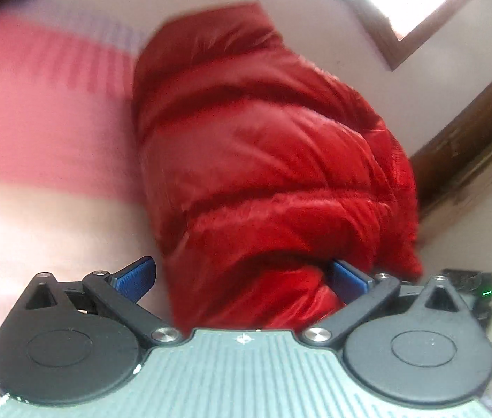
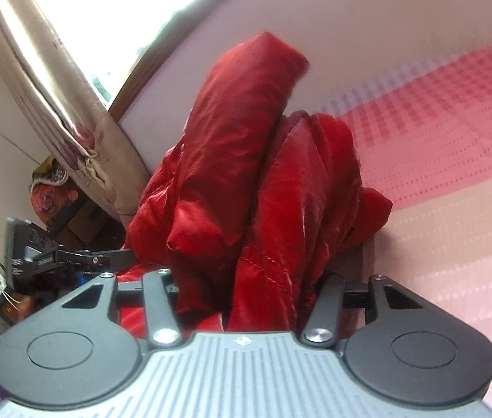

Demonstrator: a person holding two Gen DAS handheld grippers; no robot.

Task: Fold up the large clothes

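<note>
Red puffer jacket (image 1: 267, 160): bundled lengthwise on bed (image 1: 37, 209) | left gripper (image 1: 242, 275): jaws released, straddling its near end | right gripper (image 2: 246, 282): jaws clenched on gathered fabric, steadying the fold.

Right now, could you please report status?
Left claw open around red jacket. Right claw clamped on it. Nothing in the way.

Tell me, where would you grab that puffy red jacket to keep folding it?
Probably the near end of the red jacket, approached from the front edge of the bed. There the folded layers bunch into a thick roll that fits between two fingers. The left hand-held gripper already straddles it, open; the right hand-held gripper has fabric between its fingers.
</note>
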